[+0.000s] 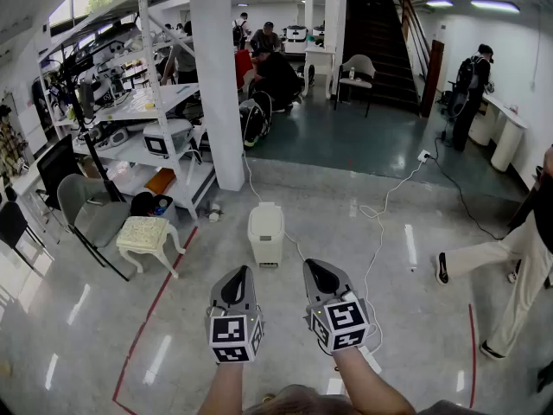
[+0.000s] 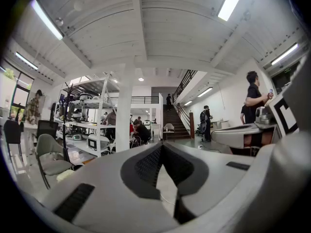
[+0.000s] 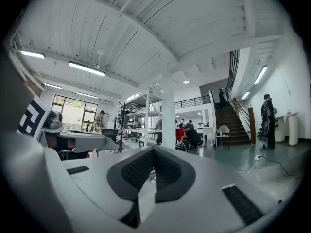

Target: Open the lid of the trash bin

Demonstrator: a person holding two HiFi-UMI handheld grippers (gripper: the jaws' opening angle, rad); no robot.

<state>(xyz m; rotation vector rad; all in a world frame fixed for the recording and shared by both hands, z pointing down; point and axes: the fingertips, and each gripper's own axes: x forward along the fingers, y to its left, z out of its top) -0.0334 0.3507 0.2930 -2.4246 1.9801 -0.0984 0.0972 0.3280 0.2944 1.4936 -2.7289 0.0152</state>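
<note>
**A:** Where's the bin?

**B:** The small cream-white plastic trash bin [image 1: 265, 232] stands alone on the glossy grey floor [image 1: 406, 318]. It is at about twelve o'clock from the pair of tools and well apart from both. The white square pillar [image 1: 216, 76] rises behind it at eleven o'clock, and a thin white cable [image 1: 378, 232] trails over the floor out at its three o'clock.

**A:** And the lid?

**B:** It looks down and flat. Nothing is touching it, so I'd say the opening hasn't begun.

**A:** What are the tools doing?

**B:** The grey left gripper [image 1: 242, 271] and grey right gripper [image 1: 313, 268] are held side by side, low in front of the person, both pointing toward the bin. Each gripper view shows the ribbed pads meeting at the tips. Only bare floor shows through the gap behind them, so both pairs of jaws are together on nothing.

**A:** Why carry them like that?

**B:** My guess is that it's a neutral carry for the walk over. The bin sits on open floor, so it can be approached straight on. A pinch at the lid's front edge would call for spreading one pair of jaws first, though closed tips could perhaps lift or press it.
</note>
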